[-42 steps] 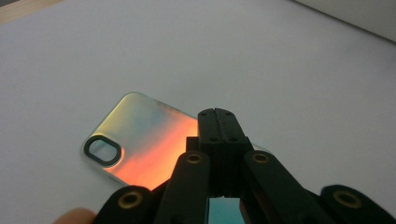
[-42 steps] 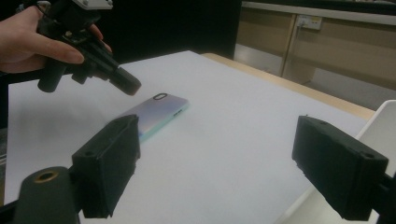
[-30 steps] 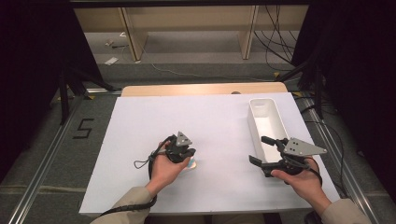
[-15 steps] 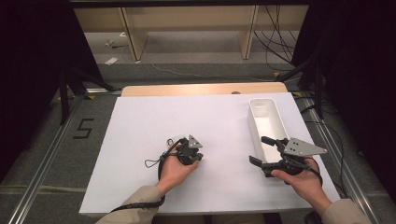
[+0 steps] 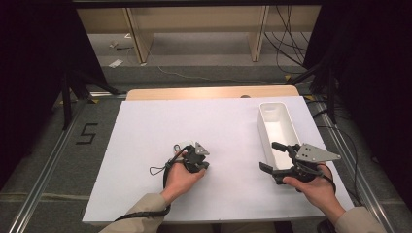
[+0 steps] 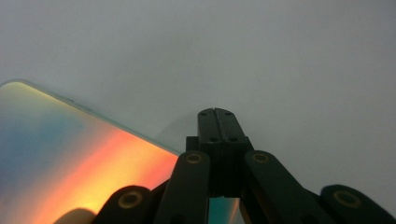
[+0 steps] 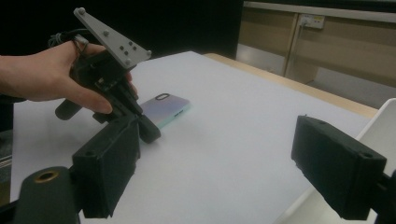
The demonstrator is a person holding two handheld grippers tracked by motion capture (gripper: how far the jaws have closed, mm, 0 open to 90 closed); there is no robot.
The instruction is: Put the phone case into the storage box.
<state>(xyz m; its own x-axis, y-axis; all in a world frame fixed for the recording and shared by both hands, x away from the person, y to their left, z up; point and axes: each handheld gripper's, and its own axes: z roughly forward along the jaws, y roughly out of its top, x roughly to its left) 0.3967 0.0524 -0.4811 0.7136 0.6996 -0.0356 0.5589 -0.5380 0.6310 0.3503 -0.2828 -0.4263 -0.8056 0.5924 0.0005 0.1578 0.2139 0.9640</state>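
Left tool: jaws pressed together, tips pointing down at the table, gripped from behind by the left hand.
Right tool: jaws spread wide, empty, held level in the right hand.

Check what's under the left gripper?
A phone lies flat on the white table beneath the left gripper, whose jaws are shut beside its edge. The gripper covers the phone's near end, so that part stays unseen.

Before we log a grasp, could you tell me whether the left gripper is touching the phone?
Cannot tell. In the left gripper view the shut left gripper reaches past the phone edge, with no contact or gap plainly visible.
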